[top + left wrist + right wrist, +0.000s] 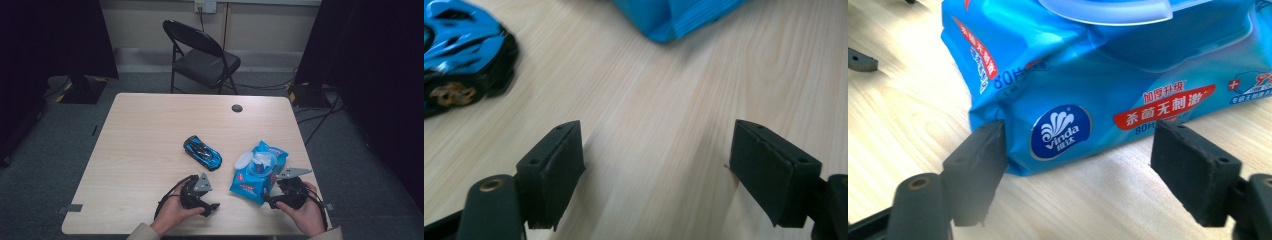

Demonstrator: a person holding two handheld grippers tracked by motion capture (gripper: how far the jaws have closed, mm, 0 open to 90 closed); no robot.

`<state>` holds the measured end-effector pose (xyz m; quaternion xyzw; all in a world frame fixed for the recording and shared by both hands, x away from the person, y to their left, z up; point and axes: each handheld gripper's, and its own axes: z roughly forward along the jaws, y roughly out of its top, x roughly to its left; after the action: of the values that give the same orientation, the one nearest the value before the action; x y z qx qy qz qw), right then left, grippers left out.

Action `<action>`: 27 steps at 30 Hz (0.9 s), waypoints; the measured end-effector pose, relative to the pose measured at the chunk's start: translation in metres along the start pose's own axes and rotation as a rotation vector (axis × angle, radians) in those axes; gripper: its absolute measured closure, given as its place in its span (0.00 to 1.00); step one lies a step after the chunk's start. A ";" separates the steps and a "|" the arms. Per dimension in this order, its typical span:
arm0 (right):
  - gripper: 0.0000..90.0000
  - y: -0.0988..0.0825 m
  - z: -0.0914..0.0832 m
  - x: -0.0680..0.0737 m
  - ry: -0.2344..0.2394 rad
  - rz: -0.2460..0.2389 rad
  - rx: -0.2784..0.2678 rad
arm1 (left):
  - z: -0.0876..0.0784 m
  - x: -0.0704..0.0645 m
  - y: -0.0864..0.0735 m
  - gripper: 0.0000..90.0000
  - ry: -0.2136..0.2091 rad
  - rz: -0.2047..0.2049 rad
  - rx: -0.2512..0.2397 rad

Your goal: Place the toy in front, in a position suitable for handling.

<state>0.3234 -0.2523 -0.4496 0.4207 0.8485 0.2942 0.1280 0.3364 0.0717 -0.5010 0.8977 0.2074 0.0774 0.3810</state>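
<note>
Blue wipes pack (258,173) flat on table (145,135), lid flap up, white wipe poking out of the opening. Sits just ahead of right gripper (274,199), near end of pack roughly between its jaws in the right gripper view (1068,95). Jaws apart, left pad right at the pack's corner, right pad clear of it; no squeeze visible, so not gripped.

Left gripper (212,206) to the left of the pack, near the table's front edge. Jaws wide apart, bare wood between them (659,165). Nothing held. Pack corner (674,17) well ahead of that gripper, off its line.

Toy car (202,152) blue and black, beyond left gripper, ahead and to the left in its own view (461,55). Untouched, apart from the pack.

Progress, as a judgement: early. Lid already open, wipe exposed but not pulled out. Likely left: clamp right jaws on the pack to steady it, bring left gripper across to pinch the wipe, draw it free. Car possibly the thing to be wiped; can't tell.

Further out: grommet hole (237,108) at table's far edge, folding chair (200,55) behind, dark curtains either side.
</note>
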 end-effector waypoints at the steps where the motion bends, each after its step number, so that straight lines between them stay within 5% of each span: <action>1: 0.23 0.000 -0.002 0.001 0.005 0.000 0.001 | -0.002 0.001 -0.002 0.22 0.000 0.001 -0.002; 8: 0.22 0.002 -0.010 0.014 0.015 -0.030 -0.009 | -0.011 0.006 -0.015 0.18 -0.007 0.004 -0.029; 20: 0.26 0.003 0.021 0.024 0.003 -0.024 0.003 | -0.019 0.008 -0.024 0.16 -0.016 0.017 -0.025; 27: 0.24 0.010 0.026 0.018 -0.021 0.006 -0.004 | -0.022 0.009 -0.027 0.16 -0.028 0.024 -0.026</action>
<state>0.3307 -0.2233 -0.4639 0.4262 0.8452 0.2919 0.1370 0.3299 0.1065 -0.5049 0.8961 0.1901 0.0724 0.3945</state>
